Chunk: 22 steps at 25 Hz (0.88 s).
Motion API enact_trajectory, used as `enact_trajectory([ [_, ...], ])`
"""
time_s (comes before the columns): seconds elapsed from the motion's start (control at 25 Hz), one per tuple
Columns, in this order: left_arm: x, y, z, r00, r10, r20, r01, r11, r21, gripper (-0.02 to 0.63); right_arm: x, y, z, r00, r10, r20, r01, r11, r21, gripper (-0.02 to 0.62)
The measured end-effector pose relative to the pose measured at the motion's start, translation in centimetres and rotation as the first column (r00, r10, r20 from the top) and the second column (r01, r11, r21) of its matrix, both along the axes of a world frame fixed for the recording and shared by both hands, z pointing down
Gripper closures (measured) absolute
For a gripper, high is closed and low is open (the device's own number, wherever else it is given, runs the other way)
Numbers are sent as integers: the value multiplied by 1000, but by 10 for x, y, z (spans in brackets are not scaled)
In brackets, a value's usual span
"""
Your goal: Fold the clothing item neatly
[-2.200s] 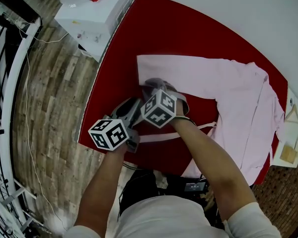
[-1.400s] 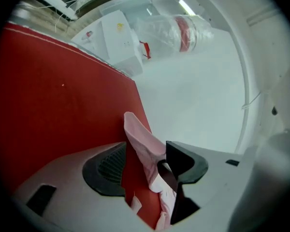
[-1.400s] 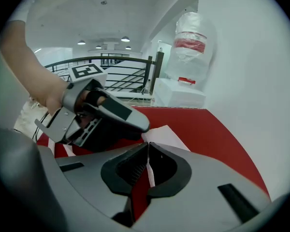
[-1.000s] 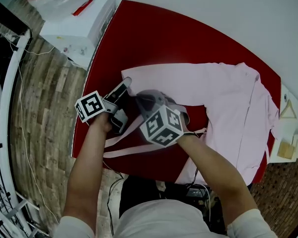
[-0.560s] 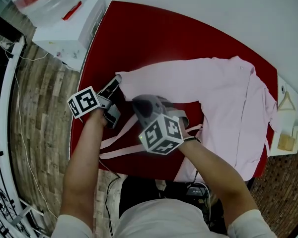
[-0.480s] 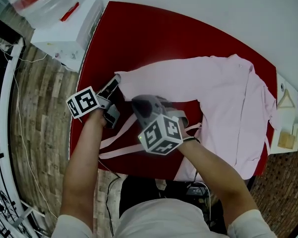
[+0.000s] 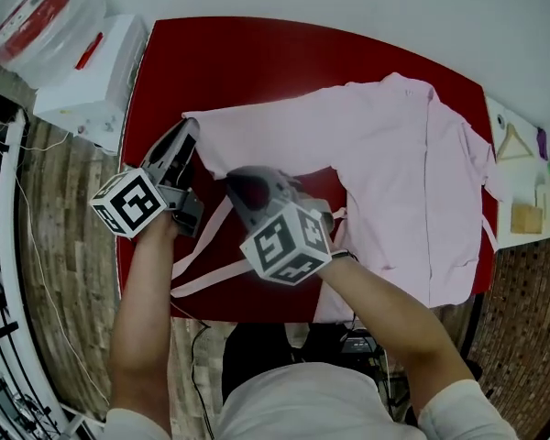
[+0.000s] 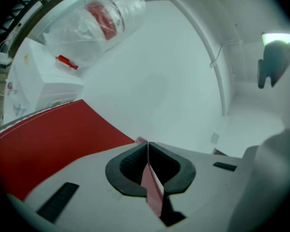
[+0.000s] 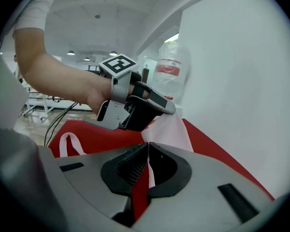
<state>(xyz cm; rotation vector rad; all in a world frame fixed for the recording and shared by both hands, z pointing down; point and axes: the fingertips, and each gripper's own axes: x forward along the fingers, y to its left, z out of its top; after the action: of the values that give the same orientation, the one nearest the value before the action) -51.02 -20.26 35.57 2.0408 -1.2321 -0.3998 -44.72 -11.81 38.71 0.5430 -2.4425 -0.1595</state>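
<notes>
The left claw [image 7: 185, 137] and right claw [image 9: 148, 148] each clamp the sleeve [image 7: 275, 126] end of the pink shirt [image 7: 394, 163], spread on the red tabletop [image 7: 257, 53]. We judge the sleeve fold is beginning; next it needs carrying across the body, kept taut.

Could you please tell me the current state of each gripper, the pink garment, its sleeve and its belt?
left gripper: shut on the sleeve, at its end.
right gripper: shut on the same sleeve, at its near edge.
pink garment: spread open on the red table, not yet folded.
sleeve: stretched out, its end raised off the table.
belt: loose, trailing across the table.
</notes>
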Motion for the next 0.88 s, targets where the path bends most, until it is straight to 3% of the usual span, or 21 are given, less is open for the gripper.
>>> enact_trajectory([
  [0.44,99,-9,-87,983,122,137,-140,981,134,592,71,-3,-64,979,126,159,-135,990,47,572],
  [0.88,258,-19,-123,937,270,223,-313,931,186,592,195,-17,-86,937,265,229,-279,960,30,572],
])
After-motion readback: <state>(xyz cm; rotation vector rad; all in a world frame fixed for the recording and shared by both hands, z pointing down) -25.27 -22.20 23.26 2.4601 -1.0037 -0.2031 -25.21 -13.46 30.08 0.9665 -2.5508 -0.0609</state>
